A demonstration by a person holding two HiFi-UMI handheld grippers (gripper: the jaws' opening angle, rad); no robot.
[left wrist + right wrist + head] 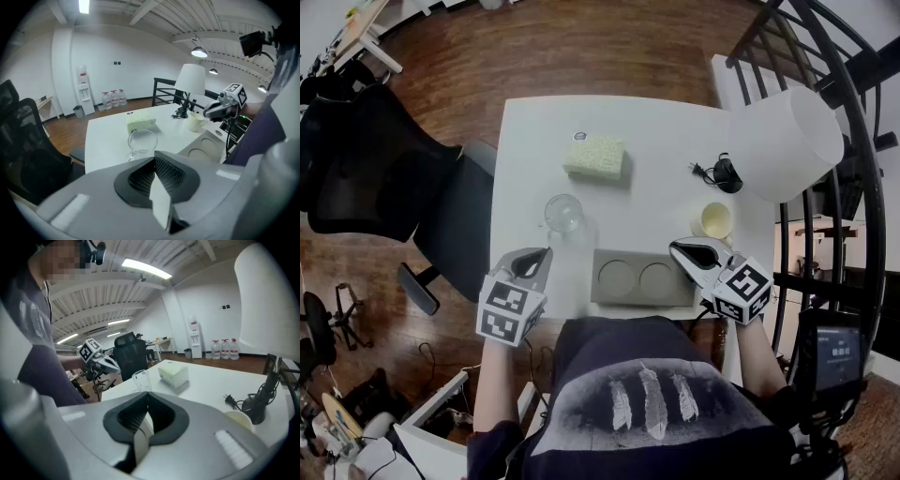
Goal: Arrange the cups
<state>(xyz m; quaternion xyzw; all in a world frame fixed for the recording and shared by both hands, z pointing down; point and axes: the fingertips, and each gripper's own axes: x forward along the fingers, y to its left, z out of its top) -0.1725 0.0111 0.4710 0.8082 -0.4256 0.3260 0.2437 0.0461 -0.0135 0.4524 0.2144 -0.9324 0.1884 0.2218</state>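
A clear glass cup (563, 213) stands on the white table (656, 131), just beyond my left gripper (546, 253), which is shut and holds nothing. A cream cup (713, 220) sits at the right, just beyond my right gripper (676, 247), also shut and empty. Between the grippers lies a grey holder (640, 277) with two empty round recesses. The left gripper view shows the glass cup (141, 143) past the closed jaws, the cream cup (197, 122) and the holder (211, 145). In the right gripper view the glass cup (141, 379) is ahead and the cream cup (239, 419) low right.
A pale green box (595, 157) lies at the table's far middle. A lamp with a white shade (787, 141) and a black plug and cable (722, 172) stand at the right. A black office chair (384, 159) is left of the table, a dark railing (825, 56) to the right.
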